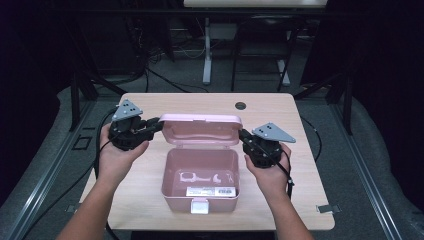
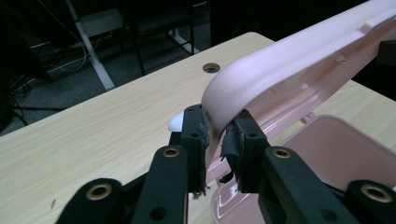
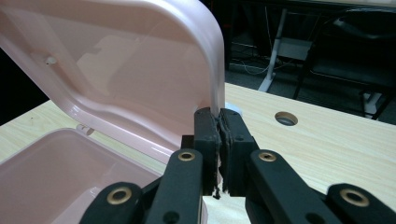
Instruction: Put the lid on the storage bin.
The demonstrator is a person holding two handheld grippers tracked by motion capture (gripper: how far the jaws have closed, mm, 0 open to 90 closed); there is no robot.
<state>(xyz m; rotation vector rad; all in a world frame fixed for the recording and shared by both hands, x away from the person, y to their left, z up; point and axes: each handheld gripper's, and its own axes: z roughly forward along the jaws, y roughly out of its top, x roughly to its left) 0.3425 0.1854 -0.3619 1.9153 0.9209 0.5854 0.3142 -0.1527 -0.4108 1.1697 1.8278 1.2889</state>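
Observation:
A pink plastic box (image 1: 200, 172) stands open in the middle of the wooden table (image 1: 150, 185), with its hinged lid (image 1: 200, 129) raised toward the far side. My left gripper (image 1: 156, 123) is shut on the lid's left edge (image 2: 219, 116); its pads (image 2: 198, 135) pinch the rim. My right gripper (image 1: 243, 136) is shut on the lid's right edge (image 3: 215, 88), with its pads (image 3: 208, 135) pressed together on the rim. Inside the box (image 3: 60, 172) the bottom shows white markings, and a white label (image 1: 211, 191) sits near the front latch (image 1: 199, 205).
A round cable hole (image 1: 240, 105) lies in the table near its far edge, also seen in the gripper views (image 2: 211, 67) (image 3: 286, 118). Desk legs (image 1: 206, 50) and chairs stand on the dark floor beyond. Bare tabletop lies left and right of the box.

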